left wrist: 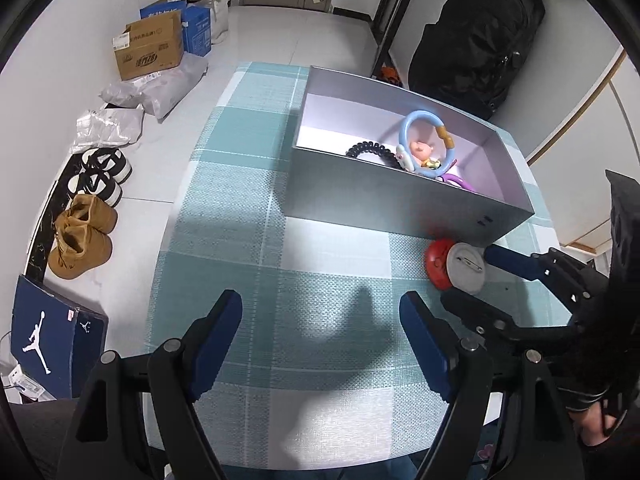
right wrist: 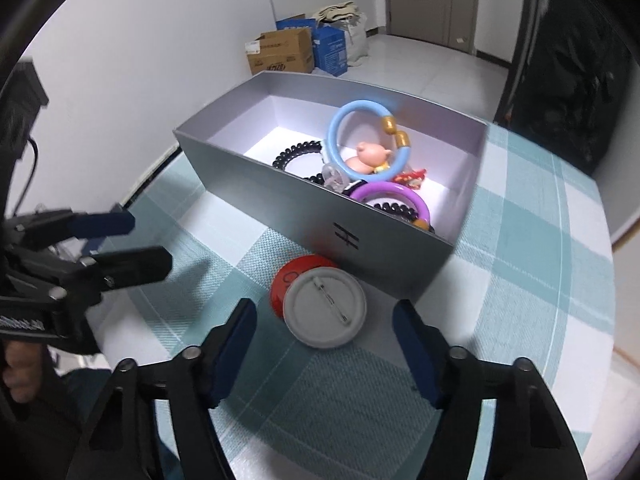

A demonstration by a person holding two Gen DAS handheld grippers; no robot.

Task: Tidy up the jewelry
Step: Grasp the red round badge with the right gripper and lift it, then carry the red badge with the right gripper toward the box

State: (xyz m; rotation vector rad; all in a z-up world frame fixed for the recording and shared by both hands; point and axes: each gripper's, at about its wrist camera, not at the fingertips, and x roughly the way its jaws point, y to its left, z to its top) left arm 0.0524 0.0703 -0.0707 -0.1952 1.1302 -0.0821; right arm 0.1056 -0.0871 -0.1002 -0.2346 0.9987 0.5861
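The gray box (right wrist: 352, 236) wall hid part of the bracelets (right wrist: 394, 200), while both spread tongs, right tongs (right wrist: 324, 332) and left tongs (left wrist: 320, 320), flanked two overlapping badges (right wrist: 324, 310).

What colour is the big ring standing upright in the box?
Light blue with two gold beads; the ring shows best in the right wrist view.

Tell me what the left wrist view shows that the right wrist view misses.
Only the left wrist view: shoes and a Jordan shoebox on the floor. Only the right wrist view: the whole purple bangle and a red trinket inside the box. Both: the grey box, blue bangle, two badges, checked tablecloth, and both grippers' jaws apart.
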